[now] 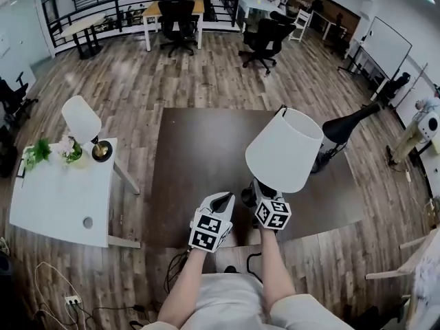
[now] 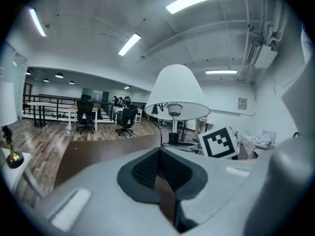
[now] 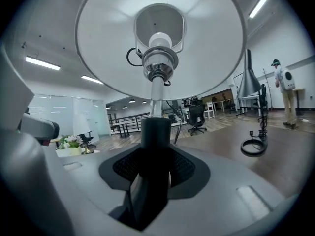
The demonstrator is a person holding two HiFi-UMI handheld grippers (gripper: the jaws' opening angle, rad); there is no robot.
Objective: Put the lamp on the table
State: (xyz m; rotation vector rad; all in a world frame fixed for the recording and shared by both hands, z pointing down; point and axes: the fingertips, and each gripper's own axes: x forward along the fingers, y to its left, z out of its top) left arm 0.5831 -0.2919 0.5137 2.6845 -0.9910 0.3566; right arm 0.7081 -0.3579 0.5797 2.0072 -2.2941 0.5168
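Note:
A lamp with a white cone shade and a black stem hangs over the dark brown surface. My right gripper is shut on that stem just below the shade. The right gripper view looks up into the shade and its bulb, with the black stem clamped between the jaws of the right gripper. My left gripper hovers beside it on the left, shut, with nothing in it. In the left gripper view the lamp stands ahead, past the closed jaws of the left gripper. The white table is at the left.
On the white table stand a small white-shaded lamp and potted flowers. A black floor lamp leans at the dark surface's right edge. Office chairs and desks fill the back. Cables lie on the floor at the lower left.

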